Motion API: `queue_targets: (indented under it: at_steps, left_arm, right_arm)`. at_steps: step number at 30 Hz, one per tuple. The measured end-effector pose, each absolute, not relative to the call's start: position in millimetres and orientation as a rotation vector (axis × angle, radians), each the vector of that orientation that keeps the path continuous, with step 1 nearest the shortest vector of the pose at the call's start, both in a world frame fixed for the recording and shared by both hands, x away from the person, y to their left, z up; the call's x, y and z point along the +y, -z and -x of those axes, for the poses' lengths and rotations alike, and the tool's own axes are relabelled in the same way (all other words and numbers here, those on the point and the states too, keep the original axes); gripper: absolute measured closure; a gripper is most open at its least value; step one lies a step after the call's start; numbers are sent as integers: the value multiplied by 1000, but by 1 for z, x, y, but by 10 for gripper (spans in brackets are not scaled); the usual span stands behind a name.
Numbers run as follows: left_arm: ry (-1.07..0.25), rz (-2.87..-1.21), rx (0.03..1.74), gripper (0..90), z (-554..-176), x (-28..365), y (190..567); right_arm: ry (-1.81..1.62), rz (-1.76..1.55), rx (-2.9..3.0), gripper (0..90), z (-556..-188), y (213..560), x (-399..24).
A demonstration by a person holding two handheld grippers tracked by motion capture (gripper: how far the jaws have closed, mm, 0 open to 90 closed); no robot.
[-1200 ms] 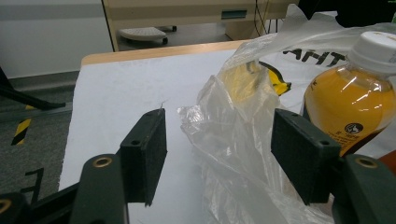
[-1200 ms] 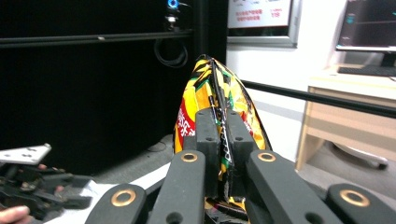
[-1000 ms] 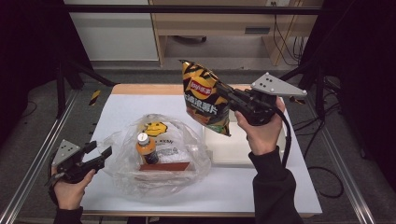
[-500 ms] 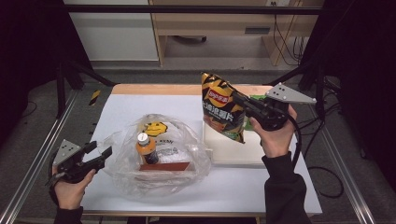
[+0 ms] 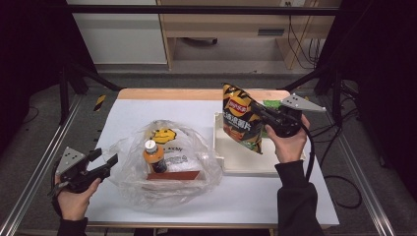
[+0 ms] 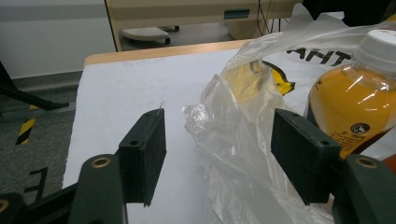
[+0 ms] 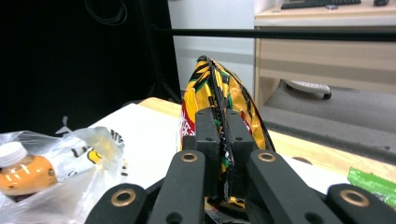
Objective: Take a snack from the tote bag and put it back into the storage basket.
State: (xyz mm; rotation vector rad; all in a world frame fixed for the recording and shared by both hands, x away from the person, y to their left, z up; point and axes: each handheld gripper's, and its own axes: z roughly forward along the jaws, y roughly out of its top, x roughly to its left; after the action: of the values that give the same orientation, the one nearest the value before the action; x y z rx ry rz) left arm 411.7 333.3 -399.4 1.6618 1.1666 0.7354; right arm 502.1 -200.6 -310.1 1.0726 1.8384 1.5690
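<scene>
Holding a chip bag (image 5: 242,119) clenched above the white tray (image 5: 246,160), right gripper (image 5: 265,118); left gripper (image 6: 219,154) released beside plastic bag (image 5: 167,167); orange-drink bottle (image 5: 154,155) remains inside, seemingly unpacking.

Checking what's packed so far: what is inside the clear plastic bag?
In the plastic bag: an upright orange drink bottle and a reddish-brown box. Creased film hides anything else.

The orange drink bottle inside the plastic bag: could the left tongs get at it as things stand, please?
Probably not directly. The left tongs are open beside the plastic bag, but the bag's film lies between them and the bottle; they would likely grip plastic first.
</scene>
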Motion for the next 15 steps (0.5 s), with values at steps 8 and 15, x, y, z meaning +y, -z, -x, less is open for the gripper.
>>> queue_targets:
  at_steps: [8, 15]
  left_arm:
    - [-736, -1660, 1163, 349, -411, 333, 399]
    - [-735, -1662, 1164, 349, -411, 333, 399]
  right_arm:
    - [-1539, -1107, 1850, 873, -519, 330, -198]
    - [-1539, -1123, 1864, 872, -532, 344, -189]
